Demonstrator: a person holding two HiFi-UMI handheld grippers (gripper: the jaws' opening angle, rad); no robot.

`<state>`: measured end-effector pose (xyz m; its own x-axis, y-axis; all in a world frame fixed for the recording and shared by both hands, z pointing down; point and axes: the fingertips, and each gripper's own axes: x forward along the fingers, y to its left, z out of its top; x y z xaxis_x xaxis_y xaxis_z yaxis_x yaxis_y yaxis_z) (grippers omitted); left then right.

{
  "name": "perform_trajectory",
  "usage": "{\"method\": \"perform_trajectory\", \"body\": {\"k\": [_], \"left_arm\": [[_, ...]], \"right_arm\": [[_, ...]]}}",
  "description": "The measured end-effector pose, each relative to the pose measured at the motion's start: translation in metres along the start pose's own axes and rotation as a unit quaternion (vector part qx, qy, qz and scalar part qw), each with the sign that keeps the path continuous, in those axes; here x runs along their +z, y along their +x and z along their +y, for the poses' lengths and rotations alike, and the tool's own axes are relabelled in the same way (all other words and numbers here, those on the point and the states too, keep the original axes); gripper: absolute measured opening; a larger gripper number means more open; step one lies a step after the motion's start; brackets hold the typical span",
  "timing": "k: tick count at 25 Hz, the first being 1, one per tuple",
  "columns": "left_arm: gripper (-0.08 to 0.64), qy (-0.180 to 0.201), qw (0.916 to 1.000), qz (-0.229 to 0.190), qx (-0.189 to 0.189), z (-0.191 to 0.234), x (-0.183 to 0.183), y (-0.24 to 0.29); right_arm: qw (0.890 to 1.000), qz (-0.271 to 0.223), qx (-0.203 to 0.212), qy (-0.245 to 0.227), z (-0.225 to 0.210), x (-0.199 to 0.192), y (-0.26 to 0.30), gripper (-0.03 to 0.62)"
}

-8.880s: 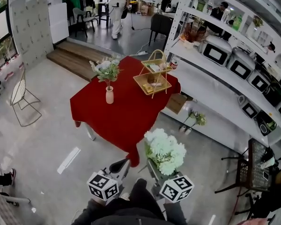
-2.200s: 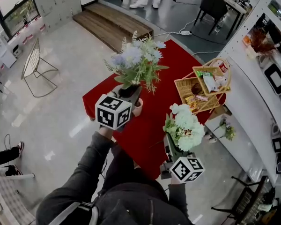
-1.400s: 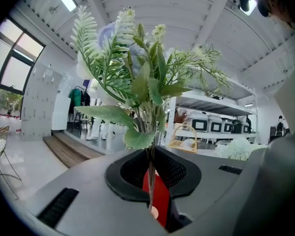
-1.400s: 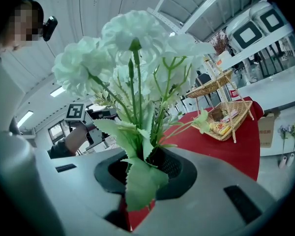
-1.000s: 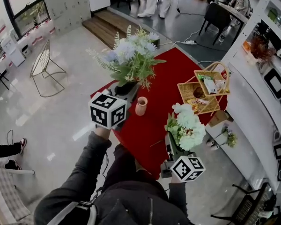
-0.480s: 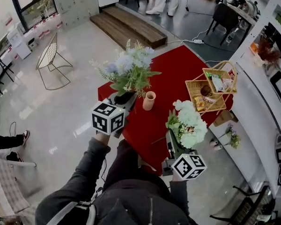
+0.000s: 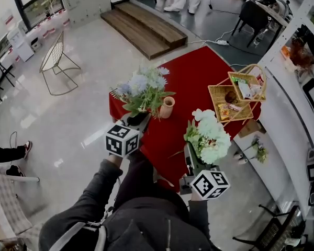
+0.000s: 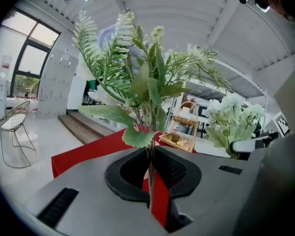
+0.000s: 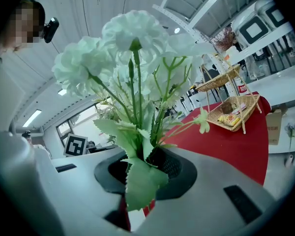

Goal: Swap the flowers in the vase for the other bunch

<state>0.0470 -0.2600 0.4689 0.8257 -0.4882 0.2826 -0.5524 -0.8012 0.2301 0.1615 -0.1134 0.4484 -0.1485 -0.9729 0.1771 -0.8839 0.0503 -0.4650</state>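
Observation:
A small pink vase [image 7: 167,107] stands empty near the left edge of the red table [image 7: 199,77]. My left gripper [image 7: 137,118] is shut on the thin stems of the blue and green bunch [image 7: 141,90], held upright just left of the vase. In the left gripper view the stems [image 8: 150,176] run between the closed jaws of that gripper [image 8: 150,186]. My right gripper [image 7: 189,155] is shut on the stems of the white bunch [image 7: 210,137], over the table's near corner. The white blooms [image 9: 132,53] rise above that gripper [image 9: 137,181] in the right gripper view.
A two-tier wicker basket stand [image 7: 238,95] with snacks sits on the table's right side. White shelving with appliances [image 7: 303,88] runs along the right. Small flower pots [image 7: 254,151] stand on the floor by it. A wire chair [image 7: 55,61] and a wooden step [image 7: 146,30] lie beyond.
The blue bunch came up out of the vase in my left gripper, which has since sunk with it beside the vase. The right gripper with the white bunch has hardly moved.

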Motion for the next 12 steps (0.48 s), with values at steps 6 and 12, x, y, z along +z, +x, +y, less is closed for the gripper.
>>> {"method": "perform_trajectory", "body": {"k": [6,12], "left_arm": [[0.043,-0.013,0.9998,-0.006,0.013,0.000,-0.014,0.000],[0.041,-0.005,0.9999,-0.001,0.014,-0.004,-0.018,0.001]], "right_arm": [[1.000,0.005,0.000,0.004,-0.003,-0.002,0.000,0.071],[1.000,0.007,0.003,0.003,-0.005,-0.003,0.002,0.071]]}}
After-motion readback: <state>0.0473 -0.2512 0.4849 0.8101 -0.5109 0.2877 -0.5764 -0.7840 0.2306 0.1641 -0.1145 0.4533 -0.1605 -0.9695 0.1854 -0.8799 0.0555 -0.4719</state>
